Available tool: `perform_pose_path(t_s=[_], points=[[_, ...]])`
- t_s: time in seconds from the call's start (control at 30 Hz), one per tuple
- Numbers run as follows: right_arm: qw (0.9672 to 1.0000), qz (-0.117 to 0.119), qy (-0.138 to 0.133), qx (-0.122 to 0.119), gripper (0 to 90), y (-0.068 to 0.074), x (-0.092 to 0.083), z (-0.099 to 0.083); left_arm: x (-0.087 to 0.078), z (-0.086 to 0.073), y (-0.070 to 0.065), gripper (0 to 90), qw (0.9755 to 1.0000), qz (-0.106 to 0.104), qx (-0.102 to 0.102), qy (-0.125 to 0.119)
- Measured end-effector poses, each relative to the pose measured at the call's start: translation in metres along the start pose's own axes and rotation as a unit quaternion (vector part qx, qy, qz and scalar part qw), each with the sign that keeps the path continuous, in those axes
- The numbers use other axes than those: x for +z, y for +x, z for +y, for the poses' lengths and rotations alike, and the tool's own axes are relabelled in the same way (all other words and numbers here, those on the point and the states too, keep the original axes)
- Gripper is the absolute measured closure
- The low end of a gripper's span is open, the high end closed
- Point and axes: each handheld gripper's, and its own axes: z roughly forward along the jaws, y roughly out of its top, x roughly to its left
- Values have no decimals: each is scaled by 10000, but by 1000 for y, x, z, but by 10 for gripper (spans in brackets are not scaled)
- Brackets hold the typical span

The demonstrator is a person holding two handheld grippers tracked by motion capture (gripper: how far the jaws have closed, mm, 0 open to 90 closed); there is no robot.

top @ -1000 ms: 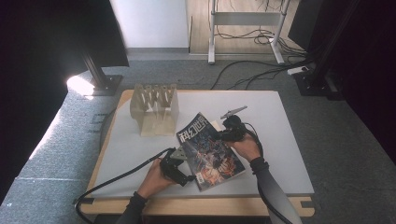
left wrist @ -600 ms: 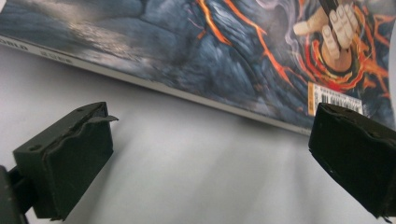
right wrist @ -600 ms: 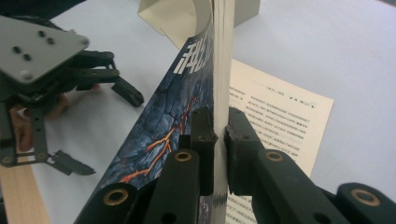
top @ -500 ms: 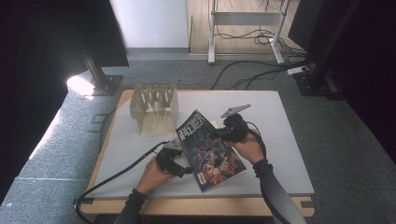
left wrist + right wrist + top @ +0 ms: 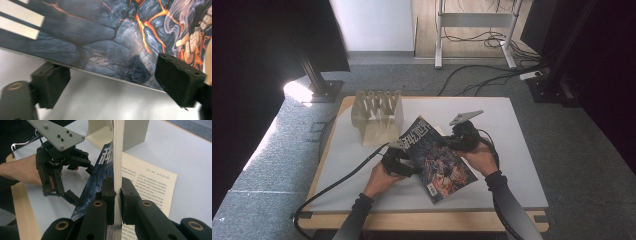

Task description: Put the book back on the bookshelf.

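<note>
Holding the magazine [image 5: 117, 150] tilted above the table [image 5: 522, 150], your right gripper [image 5: 117, 192] stays clamped on its edge. Your left gripper [image 5: 110, 85] (jaws just closing, apart around the near-left edge) hasn't gripped. Slotting it into the far-left wooden rack [image 5: 377, 117] remains.

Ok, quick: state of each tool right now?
Left tool: open, jaws have just been closing around the magazine edge, pads not pressing yet.
Right tool: shut on the magazine, holding it on edge.
</note>
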Motion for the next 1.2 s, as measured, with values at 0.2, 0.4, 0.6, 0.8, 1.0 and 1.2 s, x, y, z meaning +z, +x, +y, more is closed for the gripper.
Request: perform_pose_path(t_s=[0.2, 0.4, 0.6, 0.8, 1.0, 1.2], points=[[9999, 36, -104, 27, 816, -3, -6, 0, -10, 11, -6, 193, 9994, 273, 170, -128], [9999, -8, -131, -40, 806, -3, -5, 0, -24, 28, -15, 343, 9979, 462, 244, -380], [9998, -20, -178, -70, 797, -4, -6, -2, -26, 38, -18, 482, 9969, 686, 221, -332], [9997, -72, -231, -102, 797, -5, -10, -4, -30, 43, -22, 512, 9964, 752, 302, -229], [9989, -196, -406, -144, 799, -7, -18, -4, -44, 52, -25, 611, 9956, 788, 365, -347], [9979, -354, -522, -154, 807, -14, -24, -8, -62, 60, -36, 676, 9919, 926, 652, -567]])
